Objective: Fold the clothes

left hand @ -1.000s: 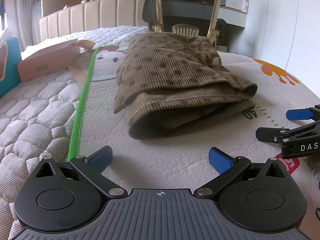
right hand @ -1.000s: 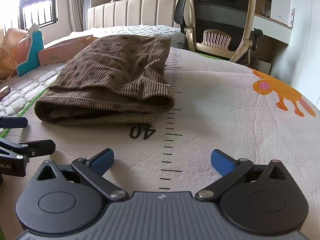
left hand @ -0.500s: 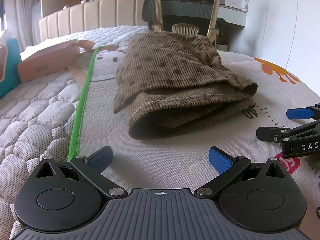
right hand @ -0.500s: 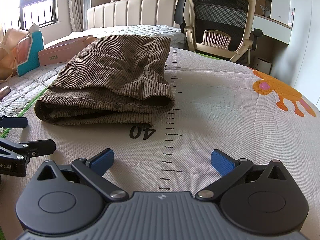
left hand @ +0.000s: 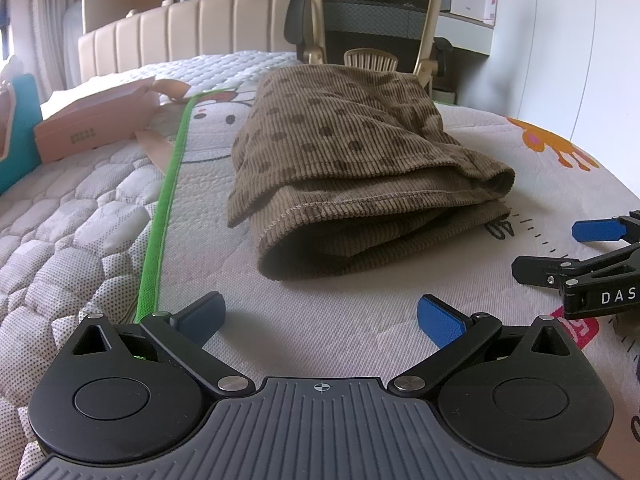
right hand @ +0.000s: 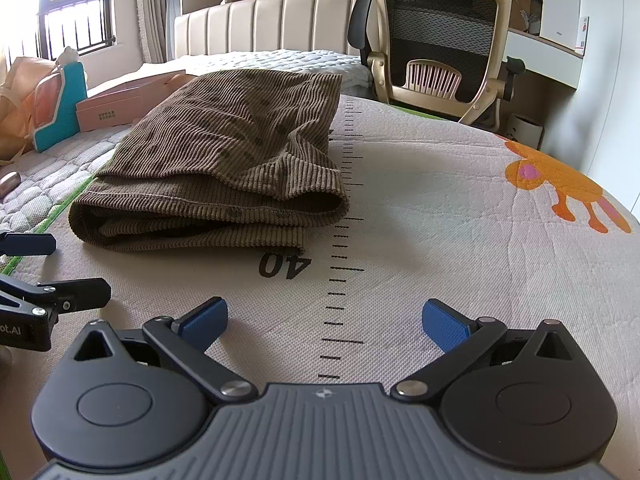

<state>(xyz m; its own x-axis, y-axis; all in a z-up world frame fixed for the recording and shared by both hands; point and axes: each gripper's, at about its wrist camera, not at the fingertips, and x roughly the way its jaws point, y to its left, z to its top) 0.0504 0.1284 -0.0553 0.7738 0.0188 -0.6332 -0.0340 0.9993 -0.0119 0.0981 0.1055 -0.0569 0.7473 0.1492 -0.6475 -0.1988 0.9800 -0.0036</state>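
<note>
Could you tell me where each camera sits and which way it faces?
Left wrist: low on the left gripper, facing the folded brown garment; right gripper at right.
Right wrist: low on the right gripper, garment ahead-left; left gripper at left.
Shared: garment, mat, office chair; both grippers open.

In the left wrist view the right tongs [left hand: 592, 252] are cut off by the right edge, their lettering ending at "DAS". In the right wrist view the left tongs [right hand: 40, 276] run off the left edge. Beyond both, the folded garment [left hand: 360, 168] hides its own inner layers and the chair [right hand: 440, 40] base.
</note>
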